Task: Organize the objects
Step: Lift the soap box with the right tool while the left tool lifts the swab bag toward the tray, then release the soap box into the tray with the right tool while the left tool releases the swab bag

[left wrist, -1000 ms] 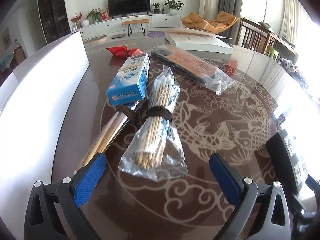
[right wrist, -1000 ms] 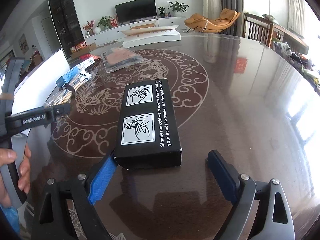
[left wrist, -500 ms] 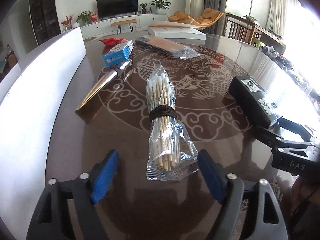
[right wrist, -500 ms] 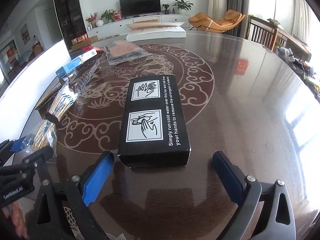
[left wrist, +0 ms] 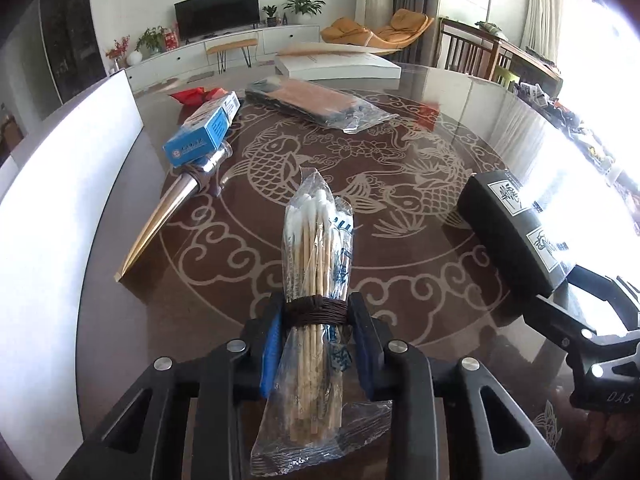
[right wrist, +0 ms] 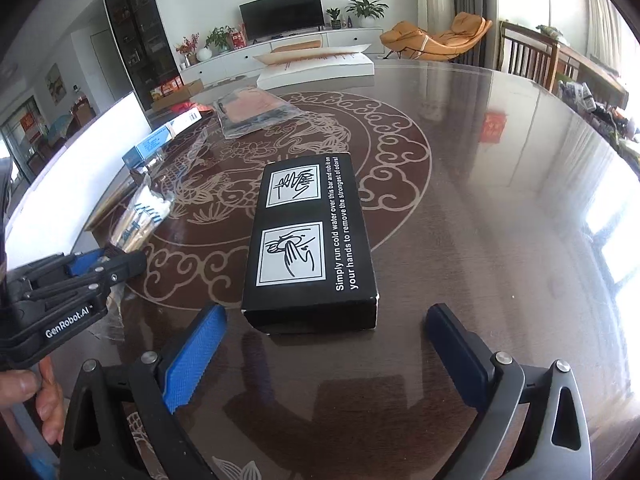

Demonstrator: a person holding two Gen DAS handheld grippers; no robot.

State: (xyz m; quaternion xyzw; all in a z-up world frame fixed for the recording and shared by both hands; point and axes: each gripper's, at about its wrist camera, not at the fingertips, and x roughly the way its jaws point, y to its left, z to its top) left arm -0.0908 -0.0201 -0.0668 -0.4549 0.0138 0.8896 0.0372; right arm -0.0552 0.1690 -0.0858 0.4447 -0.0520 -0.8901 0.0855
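Note:
A clear bag of cotton swabs (left wrist: 316, 232), tied with a dark band, lies on the patterned brown table (right wrist: 500, 200). My left gripper (left wrist: 316, 316) is closing; its blue pads press on the bundle at the band from both sides. In the right wrist view the same left gripper (right wrist: 108, 264) sits at the left edge, with a hand behind it. A black box (right wrist: 312, 240) with white hand pictures lies flat just beyond my right gripper (right wrist: 320, 344), which stands open with nothing between its fingers. The box (left wrist: 508, 232) also shows at the right of the left wrist view.
A blue carton (left wrist: 204, 132) rests on a tapered silver and gold item (left wrist: 168, 216) at the left. Further back lie a plastic-wrapped flat pack (left wrist: 316, 104), a red item (left wrist: 192, 94) and a white flat box (left wrist: 340, 64). A white panel (left wrist: 60, 200) borders the table's left side.
My left gripper has slid forward along the swab bag and its jaws have come together on the banded middle. The right gripper has stayed in front of the black box.

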